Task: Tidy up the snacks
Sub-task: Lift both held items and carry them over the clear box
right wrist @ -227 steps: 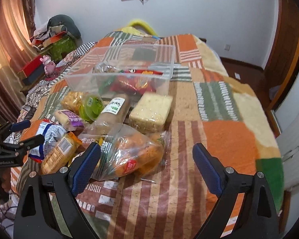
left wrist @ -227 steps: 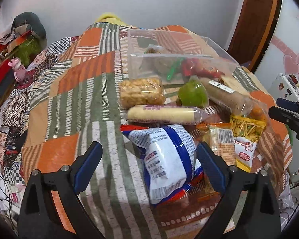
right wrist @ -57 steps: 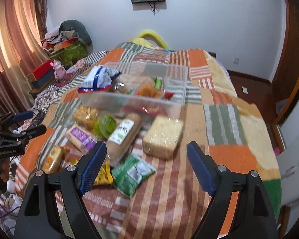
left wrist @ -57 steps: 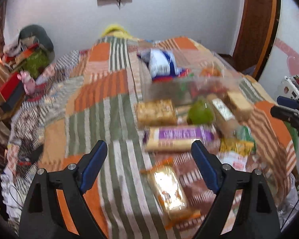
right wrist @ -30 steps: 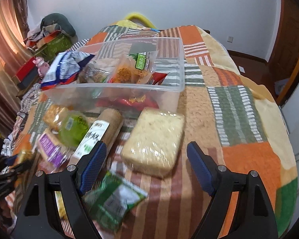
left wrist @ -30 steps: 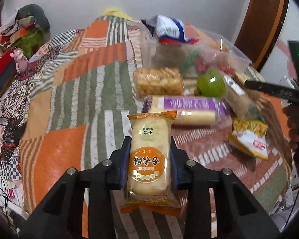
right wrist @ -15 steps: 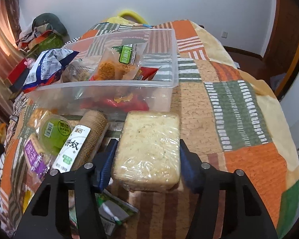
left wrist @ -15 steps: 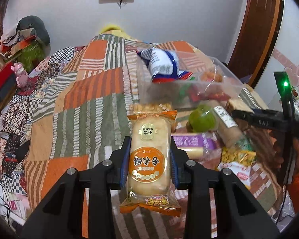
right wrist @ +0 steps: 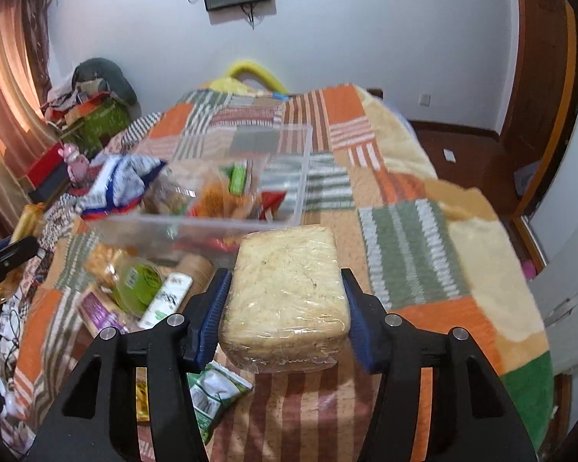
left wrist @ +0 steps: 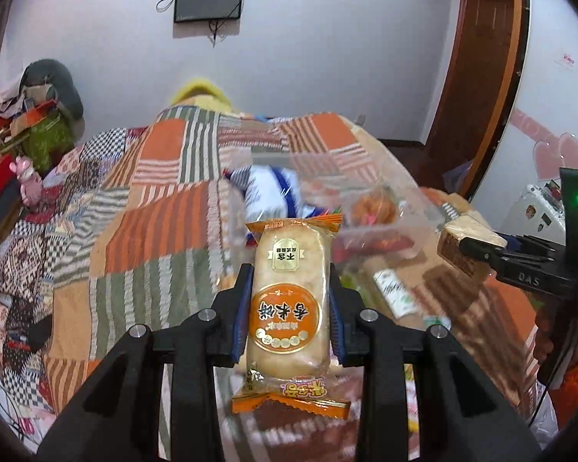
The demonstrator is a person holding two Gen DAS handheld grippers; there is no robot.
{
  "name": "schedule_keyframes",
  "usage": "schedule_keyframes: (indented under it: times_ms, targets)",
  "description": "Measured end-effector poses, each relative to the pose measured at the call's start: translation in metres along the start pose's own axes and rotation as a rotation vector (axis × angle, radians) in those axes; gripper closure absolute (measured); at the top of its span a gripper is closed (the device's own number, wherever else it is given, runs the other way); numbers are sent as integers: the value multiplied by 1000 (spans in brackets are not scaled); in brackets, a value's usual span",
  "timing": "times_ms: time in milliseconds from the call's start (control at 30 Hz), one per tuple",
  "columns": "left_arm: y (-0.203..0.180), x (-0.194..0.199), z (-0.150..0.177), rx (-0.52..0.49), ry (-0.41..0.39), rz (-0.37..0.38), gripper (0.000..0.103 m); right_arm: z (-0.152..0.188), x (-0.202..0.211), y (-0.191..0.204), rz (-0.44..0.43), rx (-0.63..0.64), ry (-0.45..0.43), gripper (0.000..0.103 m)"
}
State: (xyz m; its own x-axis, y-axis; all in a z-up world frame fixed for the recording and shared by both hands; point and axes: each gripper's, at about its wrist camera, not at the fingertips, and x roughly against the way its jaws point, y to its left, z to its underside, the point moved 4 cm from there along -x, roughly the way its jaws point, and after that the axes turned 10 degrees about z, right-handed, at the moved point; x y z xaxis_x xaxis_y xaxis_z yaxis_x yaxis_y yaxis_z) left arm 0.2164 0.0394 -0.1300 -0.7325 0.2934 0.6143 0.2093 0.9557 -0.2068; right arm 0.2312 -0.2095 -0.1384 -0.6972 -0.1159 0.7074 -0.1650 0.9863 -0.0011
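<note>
My left gripper (left wrist: 291, 304) is shut on an orange-labelled rice cracker pack (left wrist: 289, 308) and holds it up in front of the clear plastic bin (left wrist: 412, 200). My right gripper (right wrist: 285, 308) is shut on a plastic-wrapped pale noodle block (right wrist: 285, 285), lifted above the bed near the clear bin (right wrist: 300, 177). The bin holds a blue-and-white bag (right wrist: 119, 181) and several other snacks. The right gripper with its block (left wrist: 466, 248) also shows at the right of the left wrist view.
On the patchwork blanket (right wrist: 404, 254) beside the bin lie a green jelly cup (right wrist: 138, 279), a brown roll with a white label (right wrist: 169, 296), a purple pack (right wrist: 96, 310) and a green packet (right wrist: 212, 389). Clutter (left wrist: 31, 134) is piled at the far left.
Both grippers have risen with their snacks: the left carried the cracker pack toward the bin, and the right lifted the noodle block off the blanket.
</note>
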Motion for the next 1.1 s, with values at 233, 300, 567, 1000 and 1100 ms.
schedule_keyframes:
  times_ms: [233, 300, 567, 1000, 1100]
  targets:
    - [-21, -8, -36, -31, -52, 31, 69, -31, 10, 9, -23, -6, -82, 51]
    - [-26, -14, -46, -39, -60, 37, 69, -38, 10, 13, -32, -6, -99, 51]
    - [-31, -53, -76, -18, -46, 65, 69, -66, -6, 31, -56, 19, -136, 51]
    - [-25, -128, -99, -16, 33, 70, 69, -90, -58, 42, -81, 41, -71, 51]
    - [-22, -143, -100, -19, 54, 76, 69, -91, -70, 40, -84, 46, -49, 51]
